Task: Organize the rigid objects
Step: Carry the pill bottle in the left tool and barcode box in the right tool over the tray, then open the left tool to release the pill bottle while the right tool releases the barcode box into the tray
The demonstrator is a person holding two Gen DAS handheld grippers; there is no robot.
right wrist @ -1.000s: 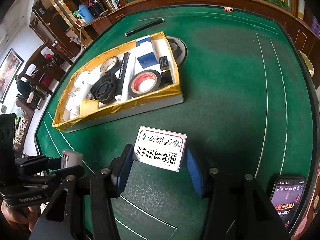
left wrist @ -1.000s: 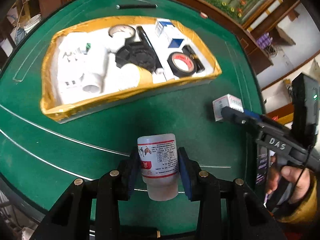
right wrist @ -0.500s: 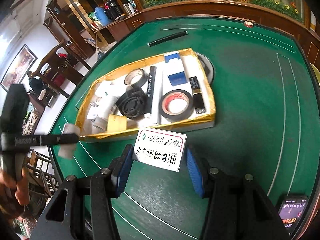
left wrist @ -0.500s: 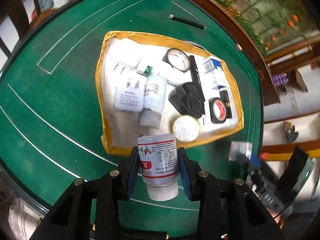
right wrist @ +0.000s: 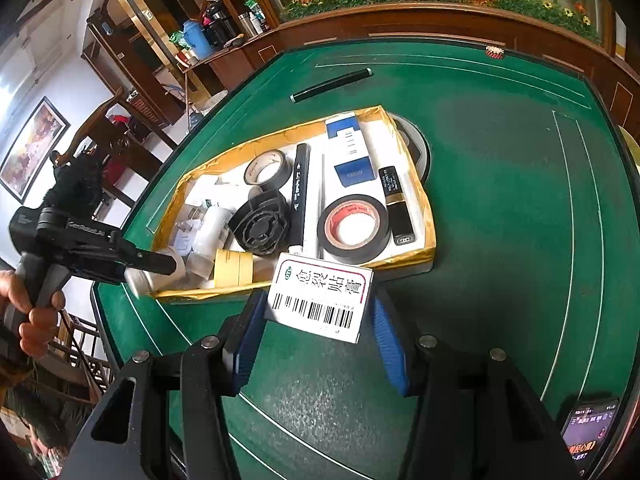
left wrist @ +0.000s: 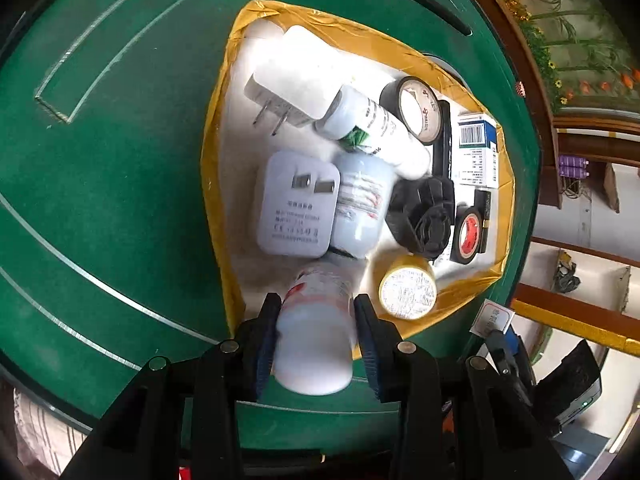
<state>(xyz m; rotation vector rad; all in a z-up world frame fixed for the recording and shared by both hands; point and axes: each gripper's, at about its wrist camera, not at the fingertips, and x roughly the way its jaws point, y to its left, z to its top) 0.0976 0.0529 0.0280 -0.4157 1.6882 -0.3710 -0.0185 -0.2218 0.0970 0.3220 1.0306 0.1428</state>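
We see a green felt table (right wrist: 500, 208) bearing a yellow-rimmed tray (right wrist: 404, 260). Beyond the tray lies a black rod (right wrist: 331, 85); a phone (right wrist: 590, 432) rests well right of it, near the table's edge.

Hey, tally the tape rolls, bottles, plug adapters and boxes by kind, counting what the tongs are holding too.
Tape rolls: 3
Bottles: 3, one bottle in the left tongs
Plug adapters: 2
Boxes: 2, one box in the right tongs
Total: 10
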